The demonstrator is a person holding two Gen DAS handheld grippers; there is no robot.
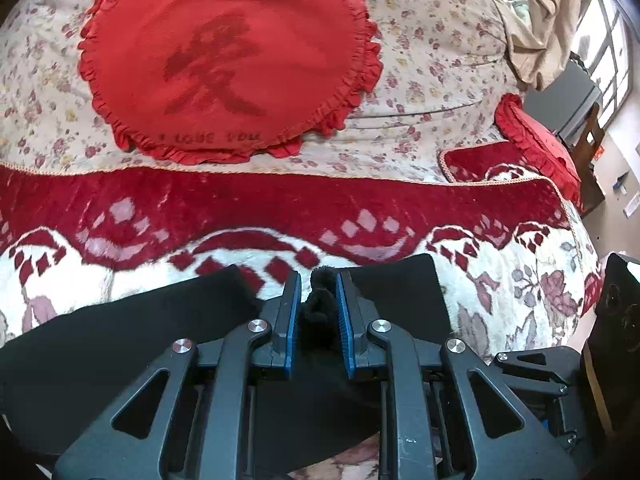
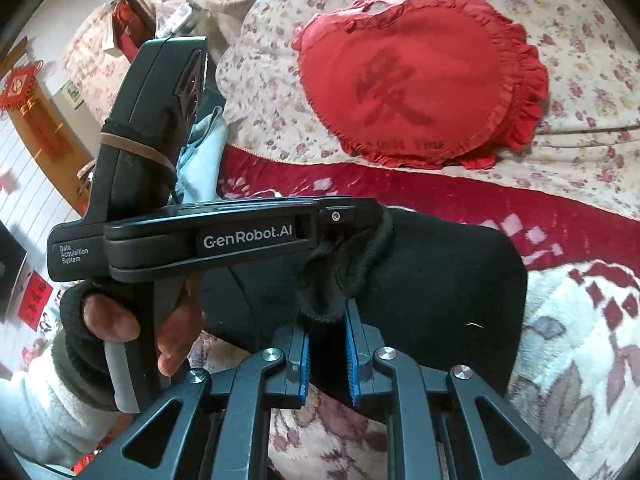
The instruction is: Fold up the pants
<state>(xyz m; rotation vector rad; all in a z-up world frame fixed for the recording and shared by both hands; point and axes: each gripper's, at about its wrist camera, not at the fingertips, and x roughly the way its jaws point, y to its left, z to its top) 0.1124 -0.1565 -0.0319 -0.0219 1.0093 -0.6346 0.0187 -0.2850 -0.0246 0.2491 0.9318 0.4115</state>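
The black pants [image 1: 120, 344] lie on the red and white blanket [image 1: 280, 208] at the near edge of the bed. My left gripper [image 1: 318, 280] is shut on a bunched fold of the black pants between its blue pads. In the right wrist view the pants [image 2: 440, 280] spread to the right, and my right gripper [image 2: 326, 312] is shut on a bunched edge of them. The left gripper [image 2: 352, 220] shows there side-on, held in a gloved hand, pinching the same bunch just above my right fingers.
A red heart-shaped cushion [image 1: 228, 60] lies on the floral bedspread [image 1: 432, 60] behind the blanket; it also shows in the right wrist view [image 2: 420, 76]. A second red cushion [image 1: 540, 148] sits at the bed's right edge. Furniture and a window [image 1: 604, 52] stand beyond.
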